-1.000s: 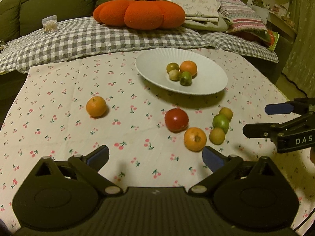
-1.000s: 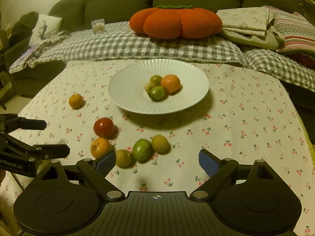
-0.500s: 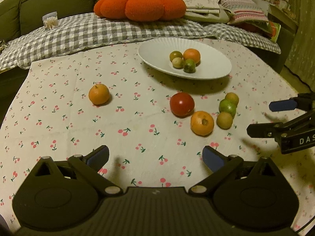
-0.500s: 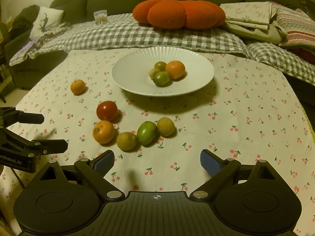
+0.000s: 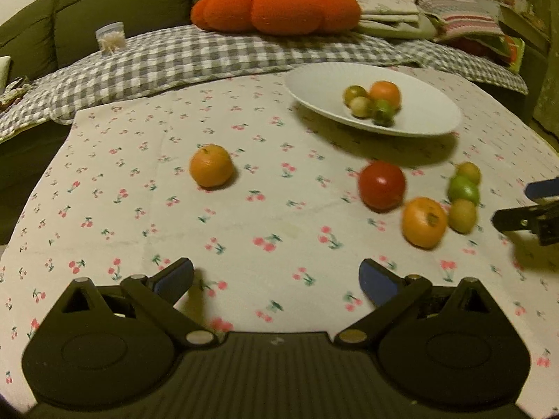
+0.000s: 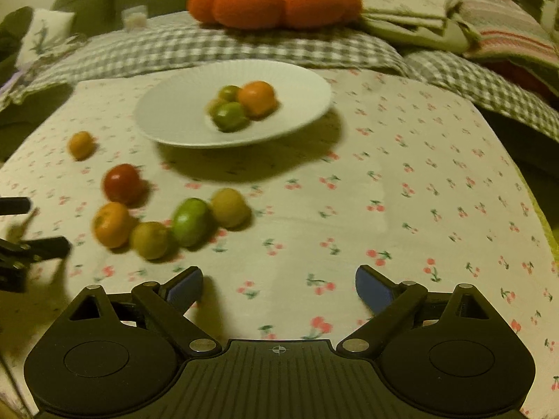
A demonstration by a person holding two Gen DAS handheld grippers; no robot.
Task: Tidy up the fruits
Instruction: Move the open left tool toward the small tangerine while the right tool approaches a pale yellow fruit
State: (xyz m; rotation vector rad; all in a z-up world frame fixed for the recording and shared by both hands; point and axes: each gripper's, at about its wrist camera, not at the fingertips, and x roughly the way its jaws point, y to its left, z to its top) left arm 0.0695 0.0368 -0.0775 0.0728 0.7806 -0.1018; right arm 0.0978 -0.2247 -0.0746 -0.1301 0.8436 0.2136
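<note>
— Reaching for the loose fruit, I'd say. Left view: left gripper (image 5: pixel 276 277) hangs empty, fingers apart, above the cherry-print cloth (image 5: pixel 104 188). A lone orange (image 5: pixel 211 165) lies ahead; the tomato (image 5: pixel 382 184) sits further right.

— And the plate (image 5: pixel 429 118)?

— Four fruits in it already, six outside. Next move calls for lowering and straddling one fruit.

— Right view?

— Right gripper (image 6: pixel 278 288) is empty too, spread wide, with the green fruit (image 6: pixel 191 221) in a cluster ahead-left. Behind the table there's a sofa and a pumpkin cushion (image 6: pixel 276 0).
</note>
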